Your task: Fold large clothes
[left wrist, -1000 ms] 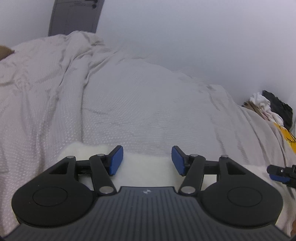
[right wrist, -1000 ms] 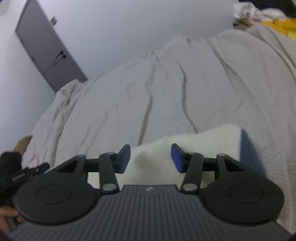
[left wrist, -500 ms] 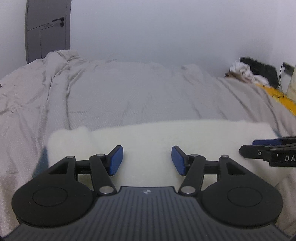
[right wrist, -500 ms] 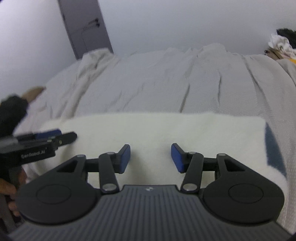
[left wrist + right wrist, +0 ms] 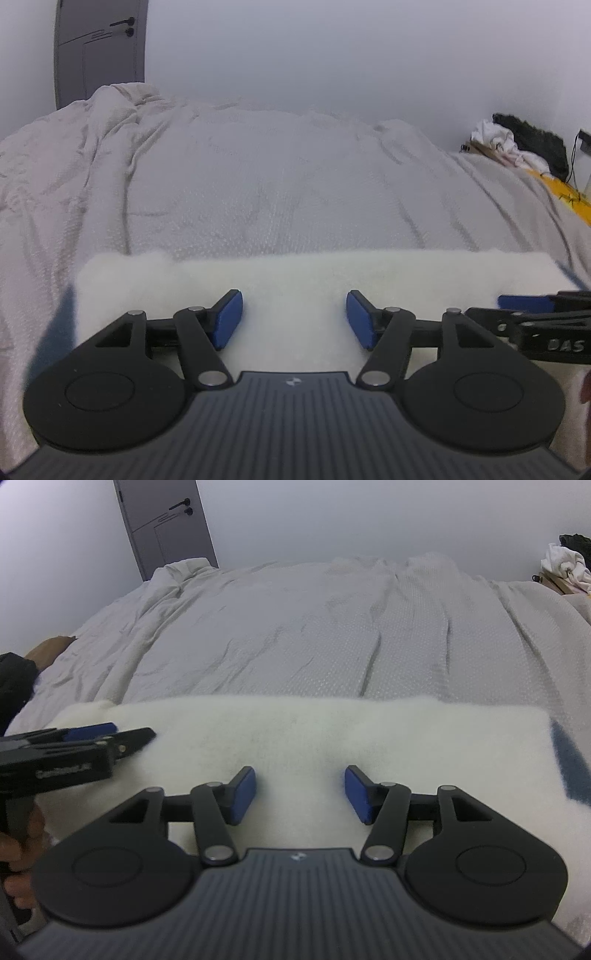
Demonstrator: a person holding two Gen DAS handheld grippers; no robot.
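Across the near edge of the bed (image 5: 295,184) lies the white fleece garment (image 5: 295,273), folded into a long flat band that runs from about 9 o'clock to 3 o'clock in both of my wrist views, with a dark blue patch (image 5: 569,771) showing at its right end in the right view and another at its left end in the left view. My left gripper (image 5: 294,319) sits low over the middle of that band, jaws spread wide and grasping nothing, blue pads (image 5: 229,319) apart with fleece showing between them. My right gripper (image 5: 300,795) is likewise released, jaws wide, above the fleece with nothing between its pads. From the left view I see the right gripper at 3 o'clock, side-on over the garment's end; whether it touches the fabric I cannot tell. Toward 11 o'clock stands a grey door (image 5: 166,520), and at 2 o'clock a heap of other clothes (image 5: 517,144) sits beyond the rumpled grey bedcover (image 5: 295,627).
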